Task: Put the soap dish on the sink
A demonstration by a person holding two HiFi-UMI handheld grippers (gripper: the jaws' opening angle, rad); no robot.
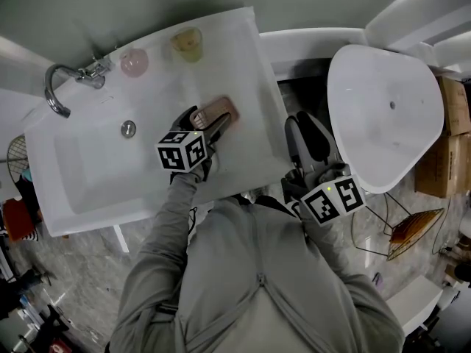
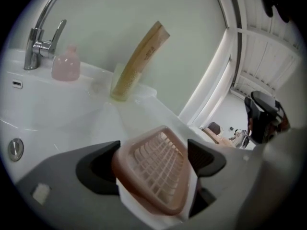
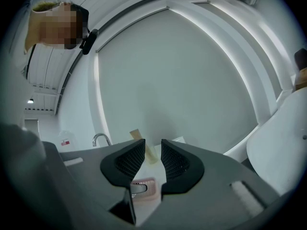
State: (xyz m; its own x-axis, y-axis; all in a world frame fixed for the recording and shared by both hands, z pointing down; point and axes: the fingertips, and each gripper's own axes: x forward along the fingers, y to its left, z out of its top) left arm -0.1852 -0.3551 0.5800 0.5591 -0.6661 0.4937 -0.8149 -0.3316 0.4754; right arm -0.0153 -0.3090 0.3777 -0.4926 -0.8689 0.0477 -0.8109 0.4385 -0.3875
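Soap dish: the pink slatted soap dish (image 1: 219, 112) lies on the flat ledge of the sink (image 1: 110, 160), close to its right edge and about halfway along that edge. It looks a little tilted in the left gripper view, so whether it sits fully flat cannot be told.
Left hand-held gripper: the left hand-held gripper (image 1: 204, 126) reaches over the ledge with its jaws spread wide. The dish is between them, but bare white shows beside the right pad, so they are not squeezing it.
Right hand-held gripper: the right hand-held gripper (image 1: 302, 127) hangs off the sink's right edge, well apart from the dish. Its jaws stand a narrow gap apart with nothing in them.
Neighbours: a cup (image 1: 186, 44) with a tan tube in it stands at the far right corner of the sink. A pink bottle (image 1: 135, 62) is along the back edge beside it, with the tap (image 1: 59, 87) further along.
Step in hand: judged from the open jaws, this is the release, with the dish already set down on the sink.
Next move calls for: drawing the left gripper straight back along its own line, jaws kept wide, so that neither pad catches the rim and drags the dish toward the right edge.
Risk: the dish sits near that edge, so a sideways nudge could tip it off.
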